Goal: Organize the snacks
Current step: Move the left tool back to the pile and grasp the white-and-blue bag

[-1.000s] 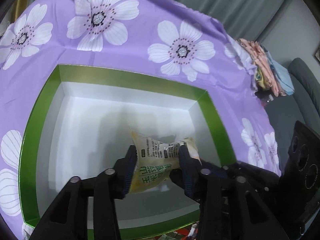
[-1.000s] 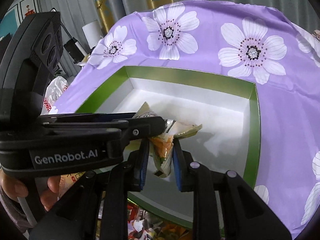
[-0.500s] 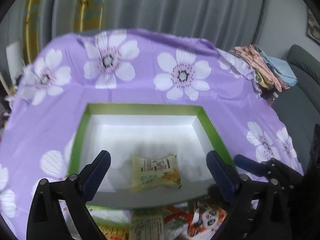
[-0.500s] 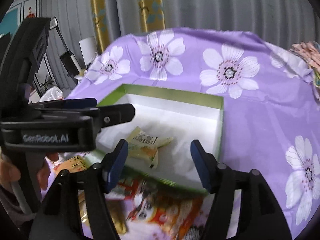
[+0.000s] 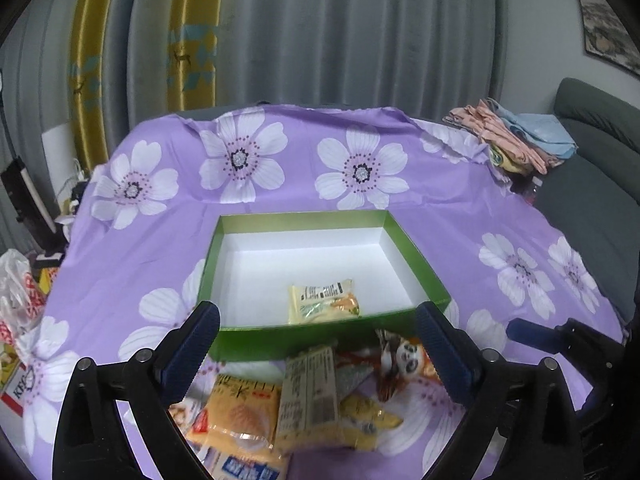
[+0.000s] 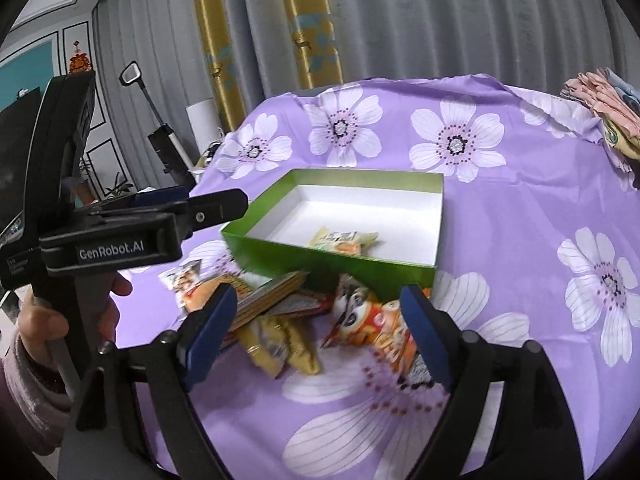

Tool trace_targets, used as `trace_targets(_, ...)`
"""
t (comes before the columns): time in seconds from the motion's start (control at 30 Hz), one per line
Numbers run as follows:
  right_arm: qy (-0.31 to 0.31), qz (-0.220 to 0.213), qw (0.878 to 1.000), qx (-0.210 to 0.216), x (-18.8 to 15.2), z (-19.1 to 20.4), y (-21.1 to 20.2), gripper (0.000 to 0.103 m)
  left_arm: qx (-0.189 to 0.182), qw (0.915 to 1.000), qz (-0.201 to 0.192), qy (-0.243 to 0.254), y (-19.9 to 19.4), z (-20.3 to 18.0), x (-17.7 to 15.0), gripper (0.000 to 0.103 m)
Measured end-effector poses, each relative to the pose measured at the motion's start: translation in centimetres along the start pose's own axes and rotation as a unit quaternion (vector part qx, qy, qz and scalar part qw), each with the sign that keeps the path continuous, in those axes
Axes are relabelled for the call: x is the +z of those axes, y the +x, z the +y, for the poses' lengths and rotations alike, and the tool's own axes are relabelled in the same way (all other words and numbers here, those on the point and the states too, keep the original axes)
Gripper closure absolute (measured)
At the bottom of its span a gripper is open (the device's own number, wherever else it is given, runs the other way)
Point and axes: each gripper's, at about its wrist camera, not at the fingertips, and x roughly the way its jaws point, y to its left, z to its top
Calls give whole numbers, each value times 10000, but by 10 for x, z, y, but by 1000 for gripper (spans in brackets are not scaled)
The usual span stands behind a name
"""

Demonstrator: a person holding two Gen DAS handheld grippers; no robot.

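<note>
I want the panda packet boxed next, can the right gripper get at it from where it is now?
Probably yes. The panda packet lies on top of the pile, in front of the green box, between the right gripper's opening fingers, with nothing covering it.

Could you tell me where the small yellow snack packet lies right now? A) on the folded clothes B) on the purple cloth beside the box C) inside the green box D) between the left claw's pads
C: the yellow snack packet rests on the white floor of the green box, clear of both claws.

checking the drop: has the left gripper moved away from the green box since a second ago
Yes. The left gripper has backed out of the green box toward the camera side; the yellow snack packet stays inside.
</note>
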Motion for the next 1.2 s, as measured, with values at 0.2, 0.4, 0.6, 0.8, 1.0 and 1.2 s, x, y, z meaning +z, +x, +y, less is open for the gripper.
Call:
trace_targets(0.2, 8, -40, 9999, 95, -8, 13, -8, 17, -29, 10000, -11, -55, -20, 0, -13, 5)
trace_targets(0.4, -2, 46, 9999, 137, -13, 20, -9, 17, -76, 9998, 96, -162, -25, 5, -27, 5)
trace_targets(0.6, -177, 254, 9995, 94, -24, 32, -3, 17, -94, 9972, 425, -609, -23, 40, -53, 5)
trace_targets(0.8, -399, 580, 9973, 186, -41, 48, 14, 17, 201, 9870, 800, -1383, -15, 108, -86, 5)
trace_targets(1.0, -345, 1047, 9920, 617, -61, 67, 46, 17, -98, 9777, 1085, -1794, -4, 134, -113, 5)
trace_targets(1.2, -308, 1290, 9867, 937, -76, 90, 73, 17, -890, 9744, 1381, -1538, 14, 117, -123, 5)
